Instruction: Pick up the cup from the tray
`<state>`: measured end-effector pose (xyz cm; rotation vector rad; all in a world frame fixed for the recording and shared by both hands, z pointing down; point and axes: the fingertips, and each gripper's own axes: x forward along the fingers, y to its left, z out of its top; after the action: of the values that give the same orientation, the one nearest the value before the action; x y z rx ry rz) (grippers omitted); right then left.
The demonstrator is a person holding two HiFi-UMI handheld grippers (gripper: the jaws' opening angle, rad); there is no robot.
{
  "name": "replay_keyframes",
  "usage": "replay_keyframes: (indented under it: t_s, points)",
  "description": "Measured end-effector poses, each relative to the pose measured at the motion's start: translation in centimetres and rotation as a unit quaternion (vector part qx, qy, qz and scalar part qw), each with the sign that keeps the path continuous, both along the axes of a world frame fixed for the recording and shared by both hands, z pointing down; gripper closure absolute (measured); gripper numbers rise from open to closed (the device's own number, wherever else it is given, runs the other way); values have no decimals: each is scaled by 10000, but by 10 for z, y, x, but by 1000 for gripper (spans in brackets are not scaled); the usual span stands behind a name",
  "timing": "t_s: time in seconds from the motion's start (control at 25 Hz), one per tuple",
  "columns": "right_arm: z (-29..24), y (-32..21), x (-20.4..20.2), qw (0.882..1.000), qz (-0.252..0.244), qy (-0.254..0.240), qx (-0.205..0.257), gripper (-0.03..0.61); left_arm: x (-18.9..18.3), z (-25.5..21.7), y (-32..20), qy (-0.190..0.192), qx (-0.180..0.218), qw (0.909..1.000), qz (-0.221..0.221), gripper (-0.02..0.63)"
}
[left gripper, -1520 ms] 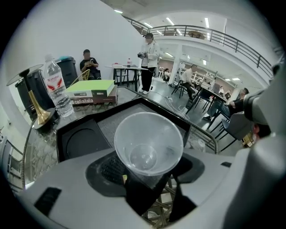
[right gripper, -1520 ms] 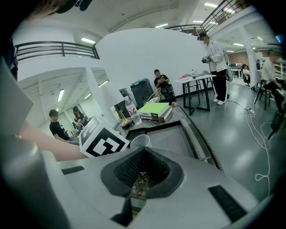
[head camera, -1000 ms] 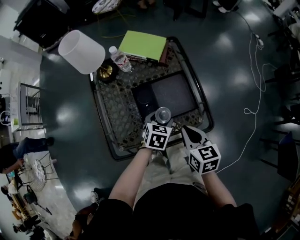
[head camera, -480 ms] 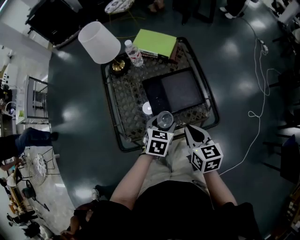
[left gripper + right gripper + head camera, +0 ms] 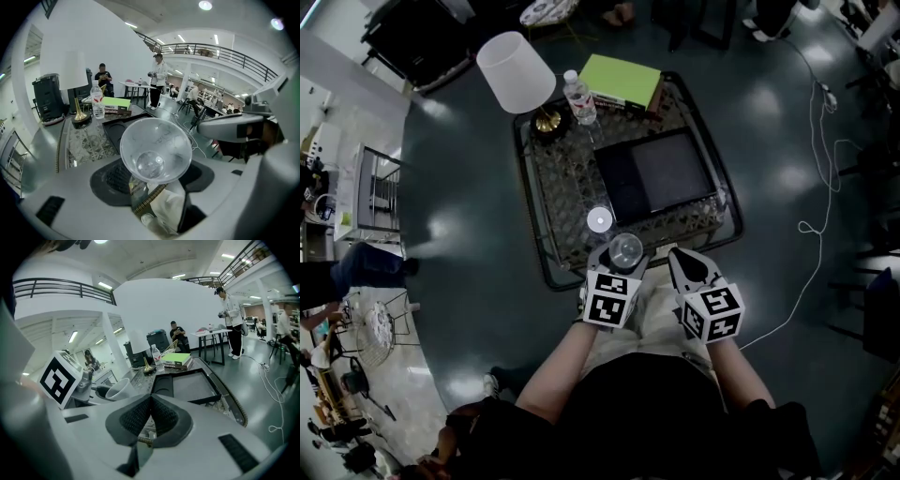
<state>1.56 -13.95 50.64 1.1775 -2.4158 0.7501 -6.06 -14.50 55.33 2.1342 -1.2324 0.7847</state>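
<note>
My left gripper (image 5: 624, 253) is shut on a clear plastic cup (image 5: 626, 250) and holds it above the near edge of the table, off the black tray (image 5: 670, 169). In the left gripper view the cup (image 5: 156, 150) fills the middle, mouth towards the camera, pinched at its base between the left gripper's (image 5: 157, 174) jaws. My right gripper (image 5: 686, 264) hovers just right of the cup with its jaws pressed together and nothing in them. The right gripper view shows the right gripper's (image 5: 150, 401) pads touching, with the cup (image 5: 119, 389) to its left and the tray (image 5: 187, 385) beyond.
On the patterned glass table (image 5: 558, 187) stand a white-shaded lamp (image 5: 517, 72), a water bottle (image 5: 579, 97) and a green-topped stack of books (image 5: 623, 81) at the far end. A small white disc (image 5: 599, 220) lies near the tray. A cable (image 5: 811, 202) runs over the floor at the right.
The left gripper has carried the cup from beside the tray's front back to the table's near edge. A white disc now shows where the cup was. The right gripper stayed shut.
</note>
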Motion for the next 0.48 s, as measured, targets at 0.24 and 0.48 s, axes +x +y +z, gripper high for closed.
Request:
replay_keyframes:
  t_s: [0.24, 0.48]
  points:
    - [-2, 15, -8, 10000, -48, 1, 49, 568, -7, -10, 19, 69, 56, 10000, 13, 327]
    - [-4, 22, -14, 10000, -54, -14, 71, 568, -17, -14, 33, 114, 59, 9999, -23, 325]
